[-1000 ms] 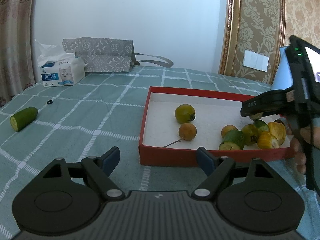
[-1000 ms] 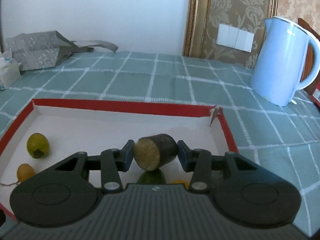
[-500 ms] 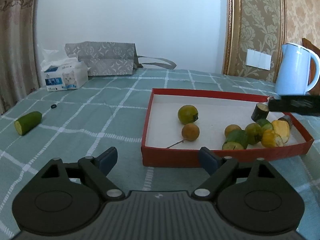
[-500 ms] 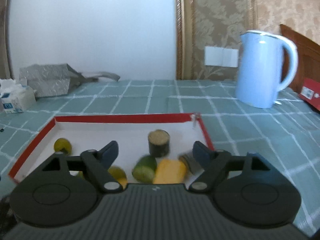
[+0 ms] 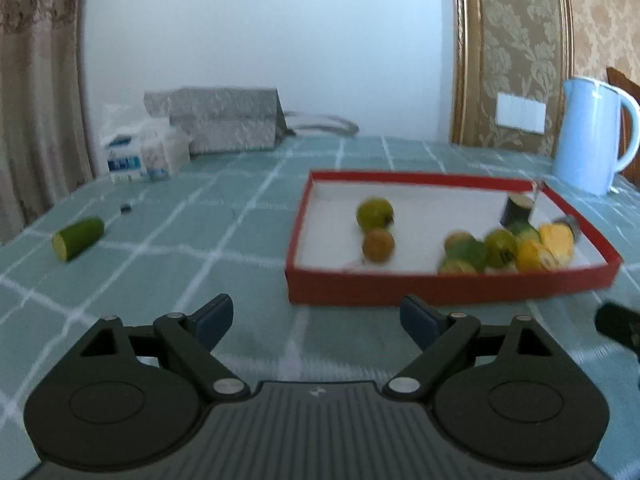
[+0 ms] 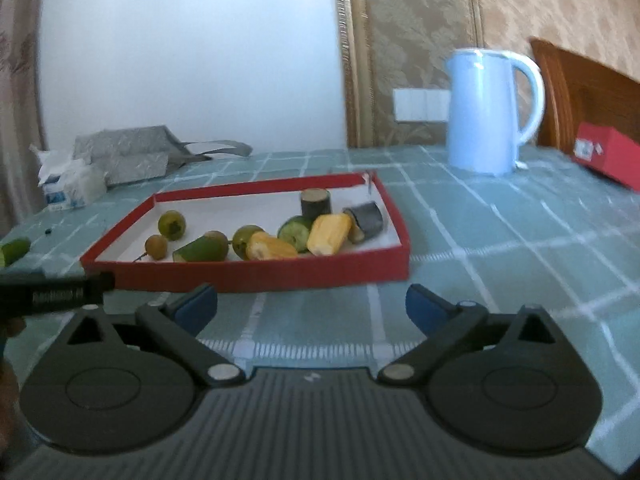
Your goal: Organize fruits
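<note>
A red tray (image 5: 440,289) (image 6: 248,274) on the green checked cloth holds several fruits and cut pieces. A dark cucumber piece (image 6: 315,202) (image 5: 517,210) stands upright at its far right. A yellow piece (image 6: 329,233) lies beside it. A lone green cucumber piece (image 5: 77,232) (image 6: 13,251) lies on the cloth, far left of the tray. My left gripper (image 5: 316,320) is open and empty, in front of the tray's near left corner. My right gripper (image 6: 311,307) is open and empty, in front of the tray's near edge.
A pale blue kettle (image 5: 592,140) (image 6: 490,110) stands behind the tray on the right. A tissue pack (image 5: 146,154) and a grey bag (image 5: 228,120) sit at the back left. A small dark ring (image 5: 126,209) lies near the lone cucumber. A red box (image 6: 608,156) lies far right.
My right gripper opened and let the dark cucumber piece go in the tray's far right, then drew back out of the tray. My left gripper drew back a little.
</note>
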{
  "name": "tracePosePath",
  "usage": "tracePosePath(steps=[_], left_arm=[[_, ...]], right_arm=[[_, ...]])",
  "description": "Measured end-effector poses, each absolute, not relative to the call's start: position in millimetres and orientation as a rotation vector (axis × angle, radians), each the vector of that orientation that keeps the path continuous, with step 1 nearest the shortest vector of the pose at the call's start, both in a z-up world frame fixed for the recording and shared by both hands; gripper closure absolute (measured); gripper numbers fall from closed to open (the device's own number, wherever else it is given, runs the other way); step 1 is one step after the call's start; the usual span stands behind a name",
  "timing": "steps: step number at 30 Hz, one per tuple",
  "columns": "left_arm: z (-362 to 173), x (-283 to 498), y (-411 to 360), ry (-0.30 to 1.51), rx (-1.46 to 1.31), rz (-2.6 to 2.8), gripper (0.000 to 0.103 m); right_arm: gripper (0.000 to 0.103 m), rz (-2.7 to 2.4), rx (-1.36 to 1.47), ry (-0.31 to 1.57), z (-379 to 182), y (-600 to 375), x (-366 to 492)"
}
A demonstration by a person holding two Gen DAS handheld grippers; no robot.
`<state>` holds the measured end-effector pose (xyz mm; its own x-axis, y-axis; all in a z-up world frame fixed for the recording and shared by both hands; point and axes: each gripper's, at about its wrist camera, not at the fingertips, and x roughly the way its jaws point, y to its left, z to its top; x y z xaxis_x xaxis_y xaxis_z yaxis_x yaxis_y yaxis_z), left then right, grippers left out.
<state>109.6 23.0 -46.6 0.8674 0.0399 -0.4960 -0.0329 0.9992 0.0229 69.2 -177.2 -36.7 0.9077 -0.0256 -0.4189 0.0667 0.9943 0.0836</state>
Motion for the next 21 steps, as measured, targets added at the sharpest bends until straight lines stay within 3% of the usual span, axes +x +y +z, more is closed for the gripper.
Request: tracePosePath(steps=[21], left_arm=[[-23,71,-9,0.566,-0.036,0.046,0.012]], right_arm=[[0.0,-0.187,0.118,0.449,-39,-183,57]])
